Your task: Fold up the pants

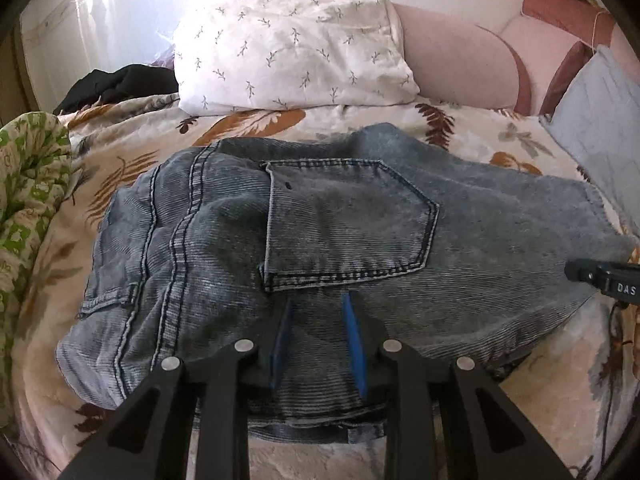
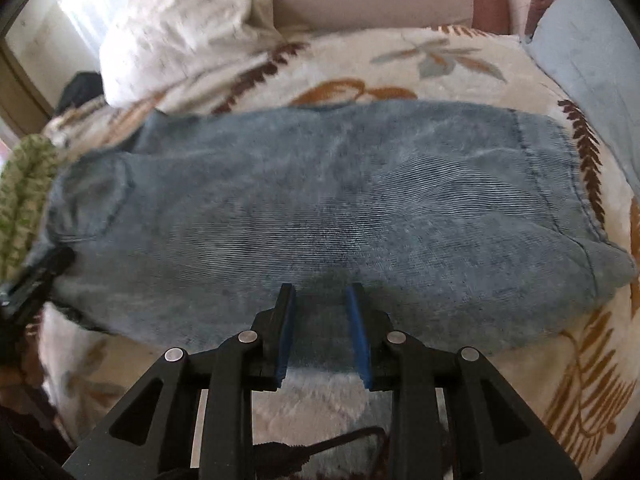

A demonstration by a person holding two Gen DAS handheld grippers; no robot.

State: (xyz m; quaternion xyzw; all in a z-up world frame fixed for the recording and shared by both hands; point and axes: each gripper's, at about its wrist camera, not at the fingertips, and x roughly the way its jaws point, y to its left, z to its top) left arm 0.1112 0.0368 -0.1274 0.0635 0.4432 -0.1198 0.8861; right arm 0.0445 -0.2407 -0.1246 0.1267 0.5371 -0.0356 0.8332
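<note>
Leaf-patterned blanket [image 1: 360, 124] covers the bed; folded grey-blue jeans [image 1: 320, 240] lie across it, before a white pillow [image 1: 288, 36]. Left gripper [image 1: 318, 300] tilts steeply down over the near edge below the back pocket [image 1: 348, 220], jaws slightly parted, nothing clamped. Right gripper [image 2: 320, 290] likewise angled down over the leg section, jaws apart, empty.

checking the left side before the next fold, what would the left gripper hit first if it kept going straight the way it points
Most likely the jeans: the left gripper points down at the denim just below the back pocket, jaws apart with nothing held. How close it is cannot be told.
</note>
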